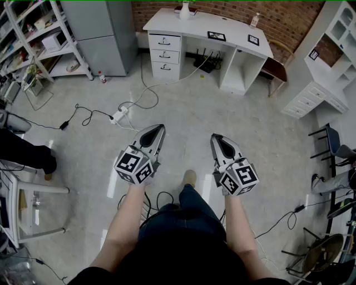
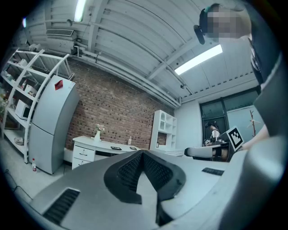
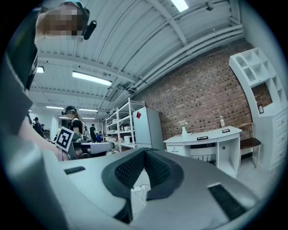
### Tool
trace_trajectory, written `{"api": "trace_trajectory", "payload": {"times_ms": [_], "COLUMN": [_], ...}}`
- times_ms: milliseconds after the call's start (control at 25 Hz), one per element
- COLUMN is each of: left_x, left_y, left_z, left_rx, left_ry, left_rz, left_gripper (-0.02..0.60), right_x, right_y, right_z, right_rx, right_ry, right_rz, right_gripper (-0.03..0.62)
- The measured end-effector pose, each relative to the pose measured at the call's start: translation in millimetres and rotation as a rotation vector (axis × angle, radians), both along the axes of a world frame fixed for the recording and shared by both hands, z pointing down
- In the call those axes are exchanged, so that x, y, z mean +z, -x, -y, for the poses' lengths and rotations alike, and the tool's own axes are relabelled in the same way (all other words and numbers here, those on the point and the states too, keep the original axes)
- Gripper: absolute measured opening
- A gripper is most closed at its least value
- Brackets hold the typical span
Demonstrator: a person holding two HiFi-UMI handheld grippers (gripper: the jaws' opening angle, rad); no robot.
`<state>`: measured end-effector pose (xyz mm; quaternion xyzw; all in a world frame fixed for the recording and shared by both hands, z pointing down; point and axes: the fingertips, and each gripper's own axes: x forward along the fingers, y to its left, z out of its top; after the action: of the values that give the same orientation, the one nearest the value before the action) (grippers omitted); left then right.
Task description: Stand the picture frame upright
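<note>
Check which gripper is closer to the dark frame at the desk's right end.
Right. The right gripper stands roughly in line with the frame, far short of it; the left gripper sits farther left.

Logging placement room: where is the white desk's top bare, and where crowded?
Bare: the desk top in front of the vase, left of the left frame. Crowded: the right end, with the right frame and bottle.

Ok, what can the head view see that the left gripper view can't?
Only the head view shows the power strip lying on the floor and the person's shoe. Only the left gripper view shows the ceiling light. Both show the white desk, the brick wall and the left gripper, its jaws together and empty.
</note>
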<state>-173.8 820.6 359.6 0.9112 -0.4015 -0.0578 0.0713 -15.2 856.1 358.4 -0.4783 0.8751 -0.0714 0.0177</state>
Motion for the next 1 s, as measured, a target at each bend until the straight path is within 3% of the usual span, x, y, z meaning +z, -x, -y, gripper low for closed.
{"api": "trace_trajectory", "payload": {"times_ms": [640, 1000], "left_x": [9.1, 11.0], "left_y": [-38.2, -66.9], "left_z": [116.8, 192.6], "left_rx": [-0.014, -0.048], "left_ry": [0.017, 0.024], "left_rz": [0.018, 0.009], "left_gripper": [0.000, 0.000], "right_x": [15.4, 21.9], "right_y": [-52.9, -82.0], "right_z": [121.4, 196.9], "right_rx": [0.023, -0.006], "right_ry": [0.020, 0.019], "right_rz": [0.011, -0.035], "right_gripper": [0.002, 0.003]}}
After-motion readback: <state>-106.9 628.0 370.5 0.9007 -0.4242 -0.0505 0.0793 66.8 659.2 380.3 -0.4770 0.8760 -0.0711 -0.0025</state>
